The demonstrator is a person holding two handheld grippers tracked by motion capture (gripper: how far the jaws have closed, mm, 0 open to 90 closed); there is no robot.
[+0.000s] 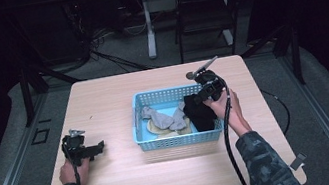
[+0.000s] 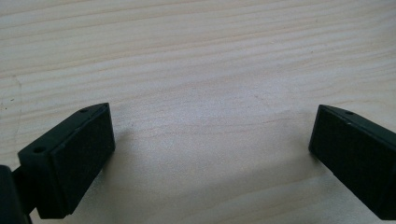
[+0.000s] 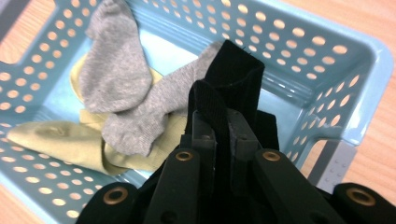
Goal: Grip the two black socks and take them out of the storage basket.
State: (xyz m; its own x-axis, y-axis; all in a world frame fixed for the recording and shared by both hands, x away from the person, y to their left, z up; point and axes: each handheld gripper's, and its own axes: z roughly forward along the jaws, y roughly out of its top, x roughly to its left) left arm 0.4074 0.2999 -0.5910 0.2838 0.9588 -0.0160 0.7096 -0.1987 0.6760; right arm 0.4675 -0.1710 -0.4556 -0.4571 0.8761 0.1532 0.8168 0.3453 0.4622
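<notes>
Your right tool pinches the black knitted sock over the perforated blue plastic basket; lift it clear next. Your left tool rests wide open, empty, on the worktop.

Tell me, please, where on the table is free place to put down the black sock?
Bare wood lies between the left gripper and the blue basket, and along the table's far edge. The basket is crowded with grey socks and yellow socks.
</notes>
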